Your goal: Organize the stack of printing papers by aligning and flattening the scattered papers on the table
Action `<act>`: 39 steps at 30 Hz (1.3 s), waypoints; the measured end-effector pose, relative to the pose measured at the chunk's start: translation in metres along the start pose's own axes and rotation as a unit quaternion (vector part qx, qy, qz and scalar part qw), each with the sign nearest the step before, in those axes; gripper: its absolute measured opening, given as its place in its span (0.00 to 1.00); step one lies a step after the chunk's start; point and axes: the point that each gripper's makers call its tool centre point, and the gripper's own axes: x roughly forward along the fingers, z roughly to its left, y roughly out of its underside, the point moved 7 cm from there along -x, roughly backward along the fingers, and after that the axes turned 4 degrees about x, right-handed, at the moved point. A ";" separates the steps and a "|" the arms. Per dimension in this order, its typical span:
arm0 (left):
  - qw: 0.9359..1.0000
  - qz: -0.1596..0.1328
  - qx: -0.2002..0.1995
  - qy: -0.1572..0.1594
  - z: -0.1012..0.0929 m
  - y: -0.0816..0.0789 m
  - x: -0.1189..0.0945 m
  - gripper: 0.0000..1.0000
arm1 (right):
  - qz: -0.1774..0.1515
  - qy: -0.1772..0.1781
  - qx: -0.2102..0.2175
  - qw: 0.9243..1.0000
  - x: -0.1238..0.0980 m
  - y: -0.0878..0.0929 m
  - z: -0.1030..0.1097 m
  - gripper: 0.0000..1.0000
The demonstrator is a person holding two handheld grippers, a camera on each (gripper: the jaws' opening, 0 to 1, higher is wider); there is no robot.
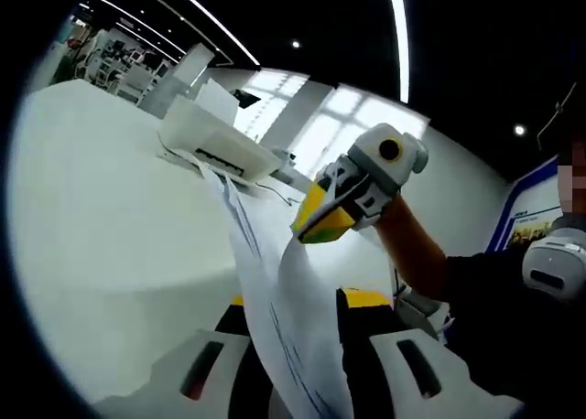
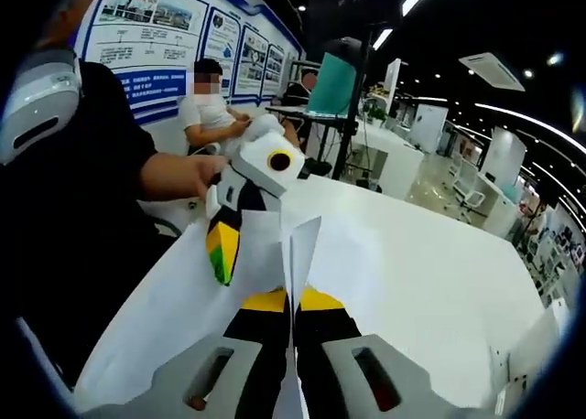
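Thin matt paper sheets (image 1: pixel 275 300); smooth white table (image 1: pixel 110 227).

White grippers (image 2: pixel 291 323), yellow-tipped black jaws; person's black sleeve (image 2: pixel 87 145).

The right gripper (image 2: pixel 293 302), its yellow-and-black jaws closed together, pinches the edge of the white printing paper sheets (image 2: pixel 343 254) held above the white table (image 2: pixel 439 273). The other white-and-yellow gripper (image 2: pixel 222 252) grips the sheets' left side. A seated person in white (image 2: pixel 209 112) sits behind.
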 end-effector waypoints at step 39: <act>0.985 0.025 0.160 -0.065 -0.007 -0.014 -0.005 0.06 | -0.043 0.071 0.012 0.996 -0.037 0.005 0.011 0.14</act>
